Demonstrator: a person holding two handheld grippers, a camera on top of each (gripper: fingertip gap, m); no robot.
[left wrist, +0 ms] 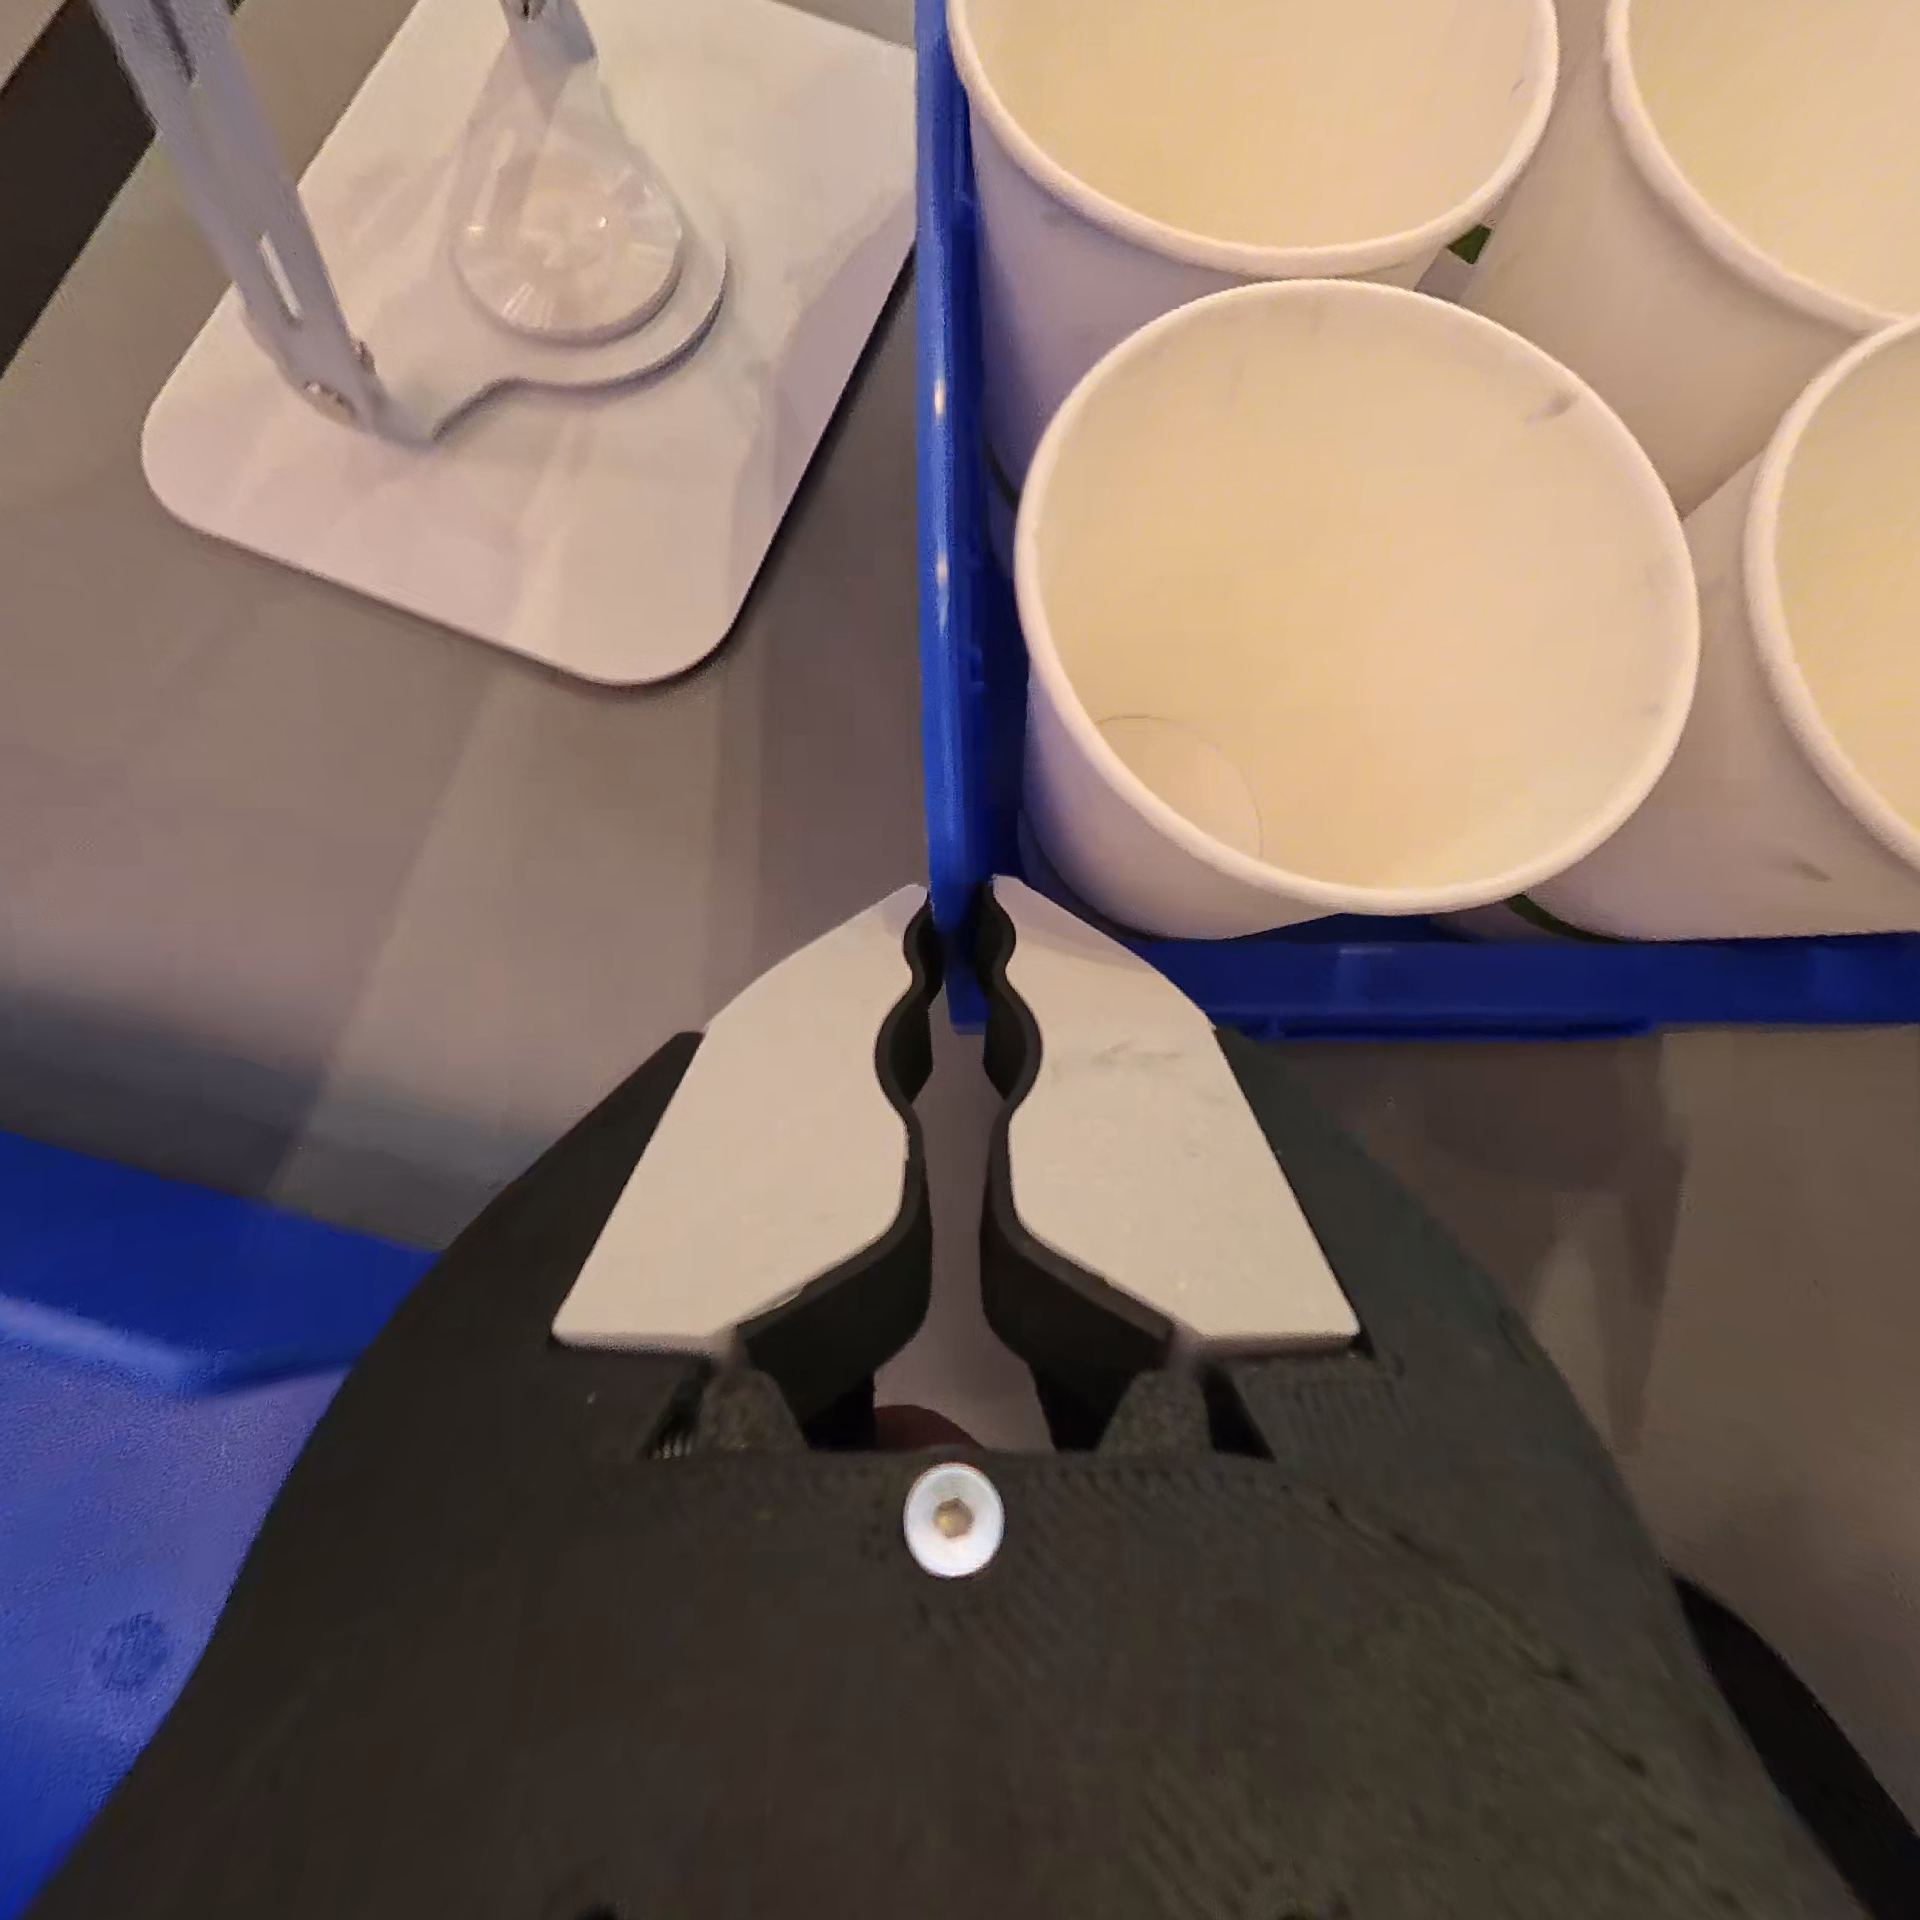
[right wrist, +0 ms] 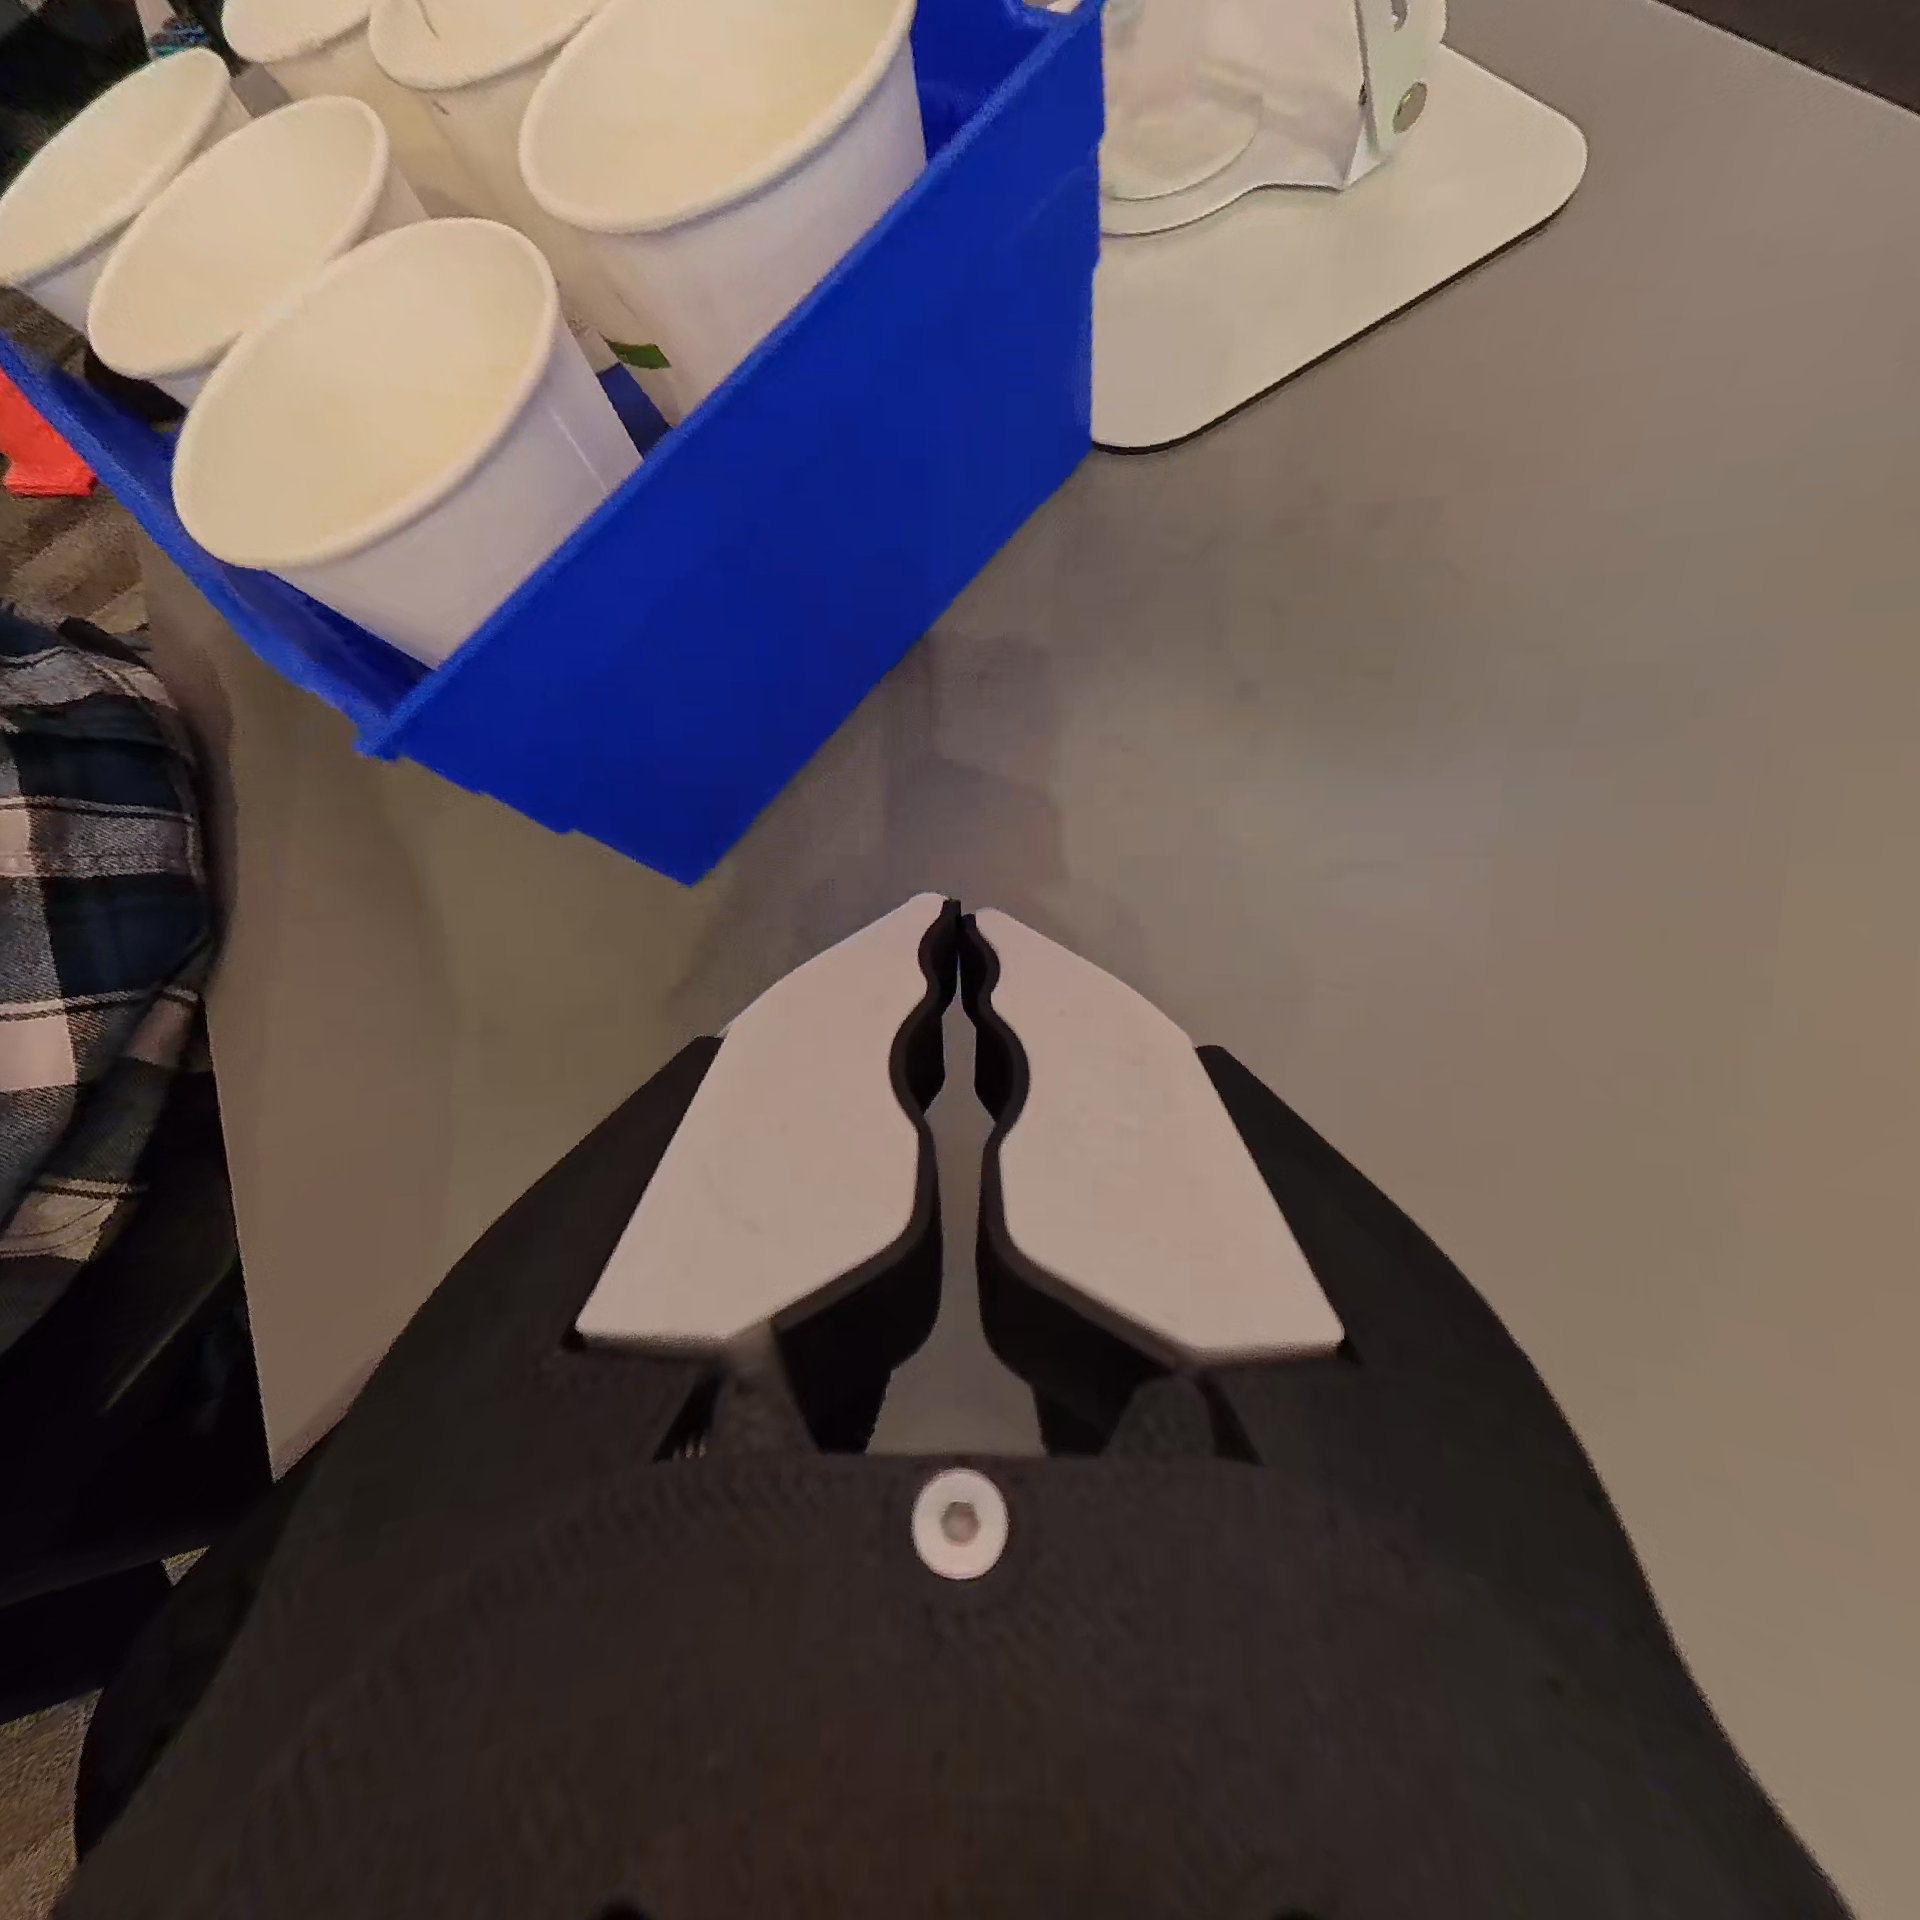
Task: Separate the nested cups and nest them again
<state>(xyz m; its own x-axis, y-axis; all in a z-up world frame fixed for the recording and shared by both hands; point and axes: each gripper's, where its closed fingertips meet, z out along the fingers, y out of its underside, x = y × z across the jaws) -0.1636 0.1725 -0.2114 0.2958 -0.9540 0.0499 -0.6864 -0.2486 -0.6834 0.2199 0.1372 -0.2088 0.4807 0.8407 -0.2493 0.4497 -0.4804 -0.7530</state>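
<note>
Left gripper (left wrist: 958, 914) is seen clamped on the corner wall of the blue bin (left wrist: 951, 520); white paper cups (left wrist: 1351, 592) stand inside. Right gripper (right wrist: 958, 920) is closed on nothing above the grey table (right wrist: 1455, 831). Separation judged not begun; a cup rim must be gripped next

The left tongs (left wrist: 958, 914) reach toward 12 o'clock from their black body at 6 o'clock of the left wrist view. Their two grey fingers (left wrist: 810, 1101) stand nearly together, the wavy black pads pressed on either side of a thin blue bin wall (left wrist: 951, 582) at its corner.

The right tongs (right wrist: 956, 920) also point toward 12 o'clock in their own view, tilted down over the desk (right wrist: 1455, 831). Their fingers (right wrist: 1122, 1143) meet at the tips, pads touching with nothing between them, and they hang clear of the bin at 10 o'clock.
</note>
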